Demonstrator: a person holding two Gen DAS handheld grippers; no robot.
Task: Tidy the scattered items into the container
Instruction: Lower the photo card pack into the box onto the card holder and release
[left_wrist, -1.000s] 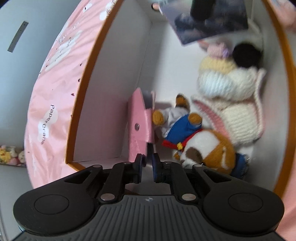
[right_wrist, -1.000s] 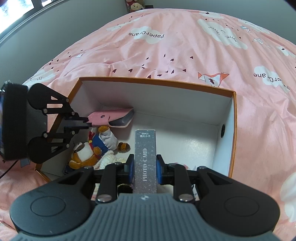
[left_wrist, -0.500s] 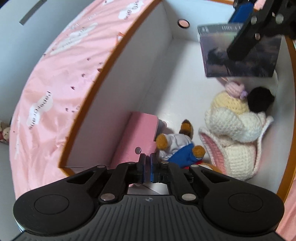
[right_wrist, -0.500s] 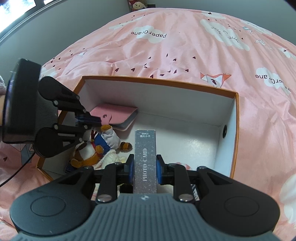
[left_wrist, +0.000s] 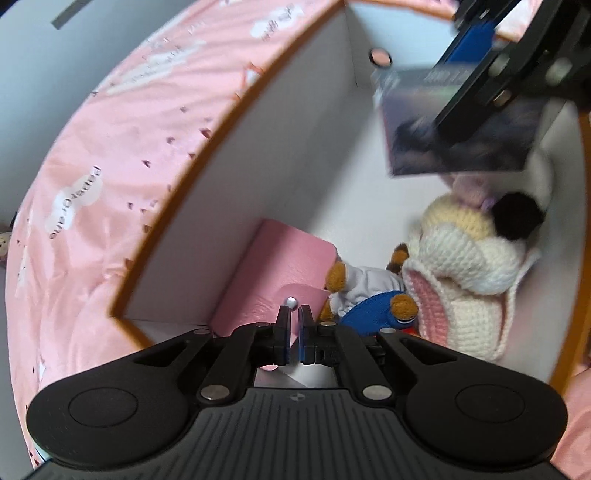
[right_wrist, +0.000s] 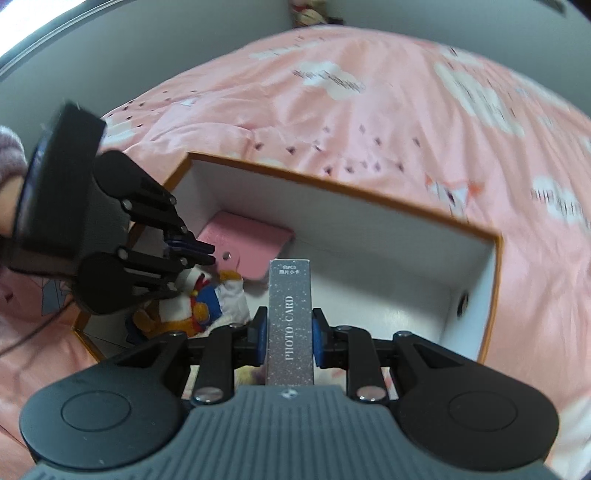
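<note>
My right claw (right_wrist: 287, 338) clamps photo card box (right_wrist: 290, 317) upright, long axis vertical, above open box floor (right_wrist: 388, 295); left claw (left_wrist: 294, 325) shut, empty, beside pink wallet (left_wrist: 280, 266)

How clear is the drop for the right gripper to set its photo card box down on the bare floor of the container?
Probably clear. The right gripper holds the photo card box above the container; bare white floor lies ahead, right of the pink wallet and bear plush. The left gripper sits off to the side.
</note>
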